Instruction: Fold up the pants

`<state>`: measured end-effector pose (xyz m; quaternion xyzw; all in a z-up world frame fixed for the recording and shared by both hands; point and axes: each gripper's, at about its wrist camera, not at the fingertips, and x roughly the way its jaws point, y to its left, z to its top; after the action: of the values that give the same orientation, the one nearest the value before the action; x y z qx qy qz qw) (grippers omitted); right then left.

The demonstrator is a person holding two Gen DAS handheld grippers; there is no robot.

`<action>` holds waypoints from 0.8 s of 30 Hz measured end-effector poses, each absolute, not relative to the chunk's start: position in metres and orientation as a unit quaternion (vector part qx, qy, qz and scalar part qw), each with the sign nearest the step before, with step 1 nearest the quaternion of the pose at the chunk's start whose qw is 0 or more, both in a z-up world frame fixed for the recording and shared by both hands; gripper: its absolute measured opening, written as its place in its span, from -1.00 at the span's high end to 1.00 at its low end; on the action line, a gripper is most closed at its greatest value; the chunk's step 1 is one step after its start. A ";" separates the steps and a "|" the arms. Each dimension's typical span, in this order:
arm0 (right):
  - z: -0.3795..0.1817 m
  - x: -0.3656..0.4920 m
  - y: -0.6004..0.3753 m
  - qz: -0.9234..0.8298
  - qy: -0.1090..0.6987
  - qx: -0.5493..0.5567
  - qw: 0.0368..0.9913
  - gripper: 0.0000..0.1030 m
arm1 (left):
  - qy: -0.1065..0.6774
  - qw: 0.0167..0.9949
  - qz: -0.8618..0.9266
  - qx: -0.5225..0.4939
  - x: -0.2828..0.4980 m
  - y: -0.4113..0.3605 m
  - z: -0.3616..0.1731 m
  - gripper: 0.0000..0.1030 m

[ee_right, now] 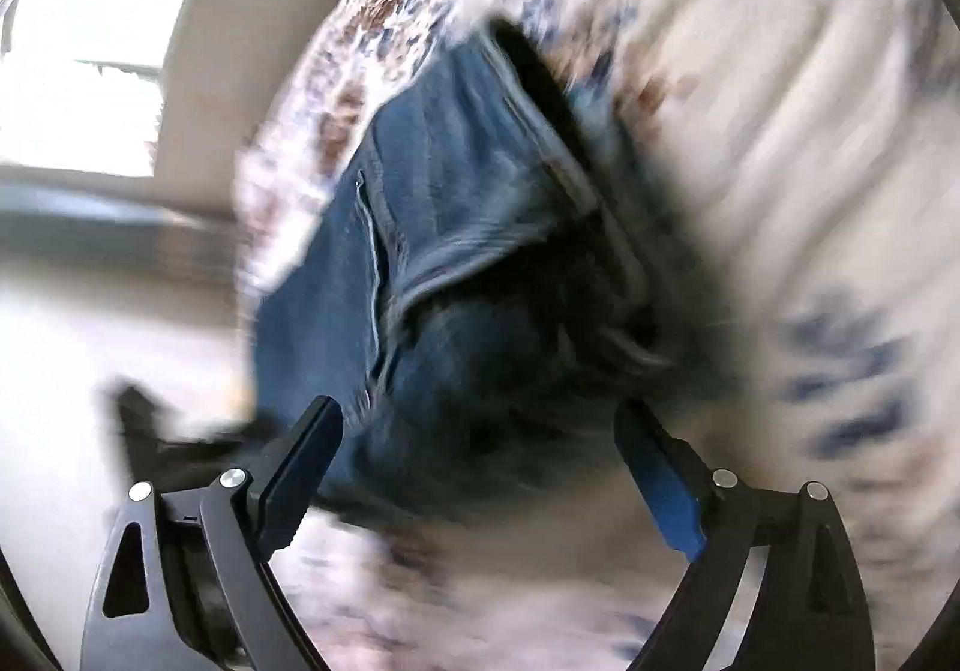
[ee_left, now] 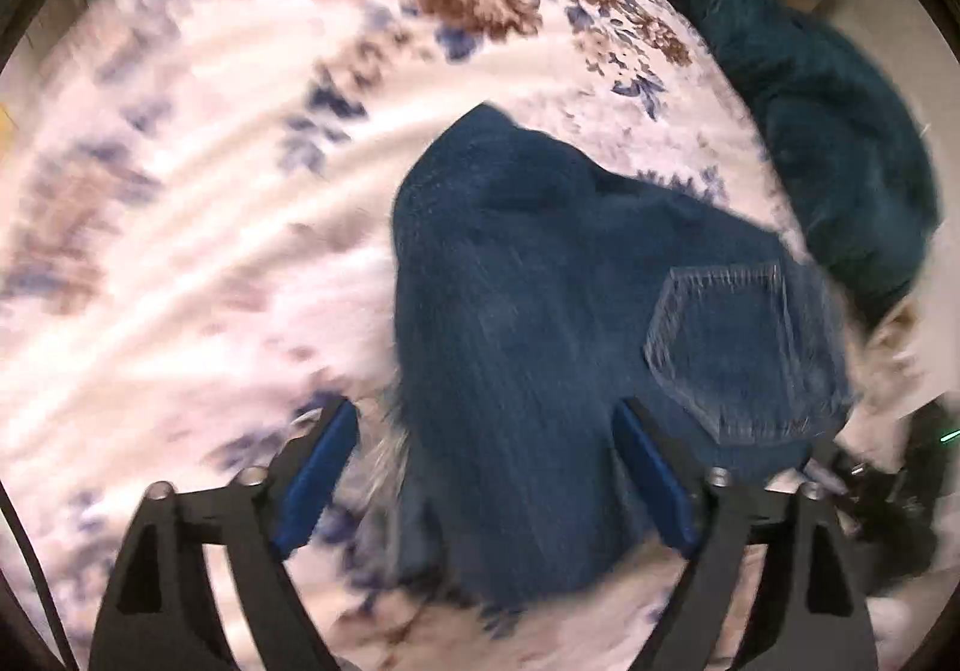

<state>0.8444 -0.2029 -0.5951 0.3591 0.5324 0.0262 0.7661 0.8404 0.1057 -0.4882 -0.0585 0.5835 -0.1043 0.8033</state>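
A pair of dark blue jeans [ee_left: 528, 311] lies bunched on a flowered bedspread [ee_left: 210, 221], a back pocket [ee_left: 738, 347] facing up at the right. My left gripper [ee_left: 486, 431] hangs above the jeans with its fingers wide apart; the denim shows between them but the pads do not press on it. In the right wrist view the jeans [ee_right: 432, 227] lie crumpled with a seam and a fold showing. My right gripper [ee_right: 480, 431] stands open over their near end, nothing pinched. Both views are blurred.
A dark teal fuzzy garment [ee_left: 828, 131] lies at the bedspread's right edge. Dark gear [ee_left: 900, 491] sits low at the right, off the bed. In the right wrist view the bed's left edge drops to a pale floor [ee_right: 90, 341] and a bright window [ee_right: 78, 41].
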 end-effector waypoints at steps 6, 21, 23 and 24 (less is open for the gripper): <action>-0.517 0.798 -0.181 -0.075 0.559 0.118 0.817 -0.83 | 0.547 0.836 -0.039 -0.004 0.764 0.081 -0.432 -0.72; -0.272 0.645 -0.161 -0.054 0.490 0.023 0.870 -0.83 | 0.478 0.879 0.008 0.002 0.643 0.044 -0.285 -0.72; -0.245 0.625 -0.162 -0.052 0.482 0.015 0.875 -0.83 | 0.464 0.886 0.016 0.001 0.622 0.042 -0.262 -0.72; -0.231 0.614 -0.163 -0.051 0.477 0.009 0.877 -0.83 | 0.459 0.888 0.019 0.000 0.614 0.042 -0.253 -0.72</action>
<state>0.6136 -0.1626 -0.2308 0.0089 0.4769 -0.0507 0.8775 0.6141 0.0422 -0.2528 0.0004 0.4586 0.0187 0.8885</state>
